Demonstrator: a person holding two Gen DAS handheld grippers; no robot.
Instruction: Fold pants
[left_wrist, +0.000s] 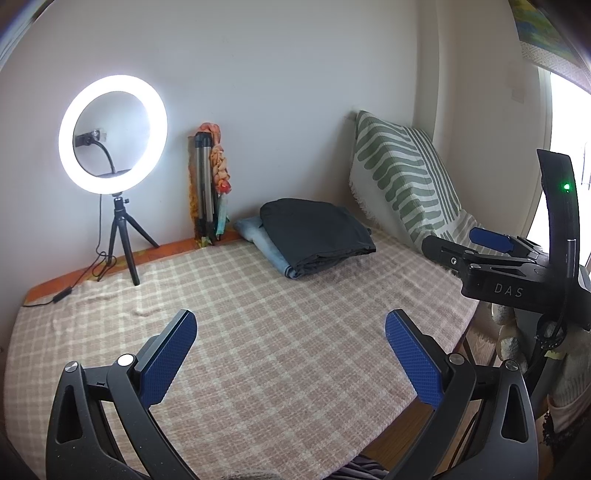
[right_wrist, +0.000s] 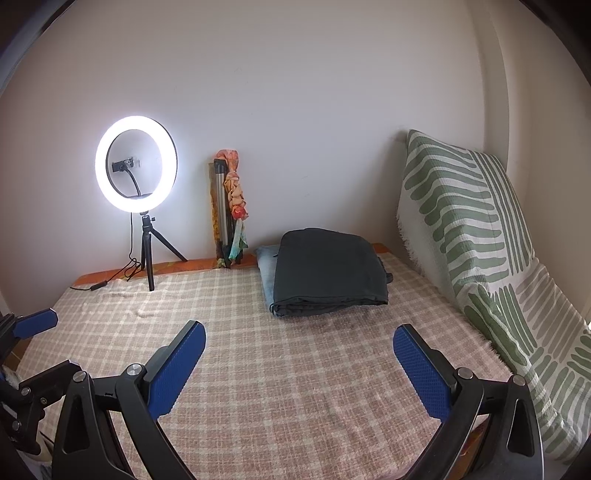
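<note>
Both your claws, left claw (left_wrist: 290, 334) and right claw (right_wrist: 299, 349), gape empty, short of the folded dark pants (right_wrist: 328, 271) atop folded jeans (right_wrist: 266, 273). Folding looks finished; next, fetch another pair.

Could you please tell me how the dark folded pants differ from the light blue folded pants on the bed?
The dark pants are charcoal; the light blue pants are pale denim-coloured. The dark pants lie on top, fully visible; the light blue pants sit underneath, showing only their left edge. Both are folded, untouched by either gripper.

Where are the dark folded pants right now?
In both wrist views the dark folded pants lie at the far end of the checked bedcover, stacked on a light blue folded garment, right of the ring light, beside the green-patterned cushion.
</note>
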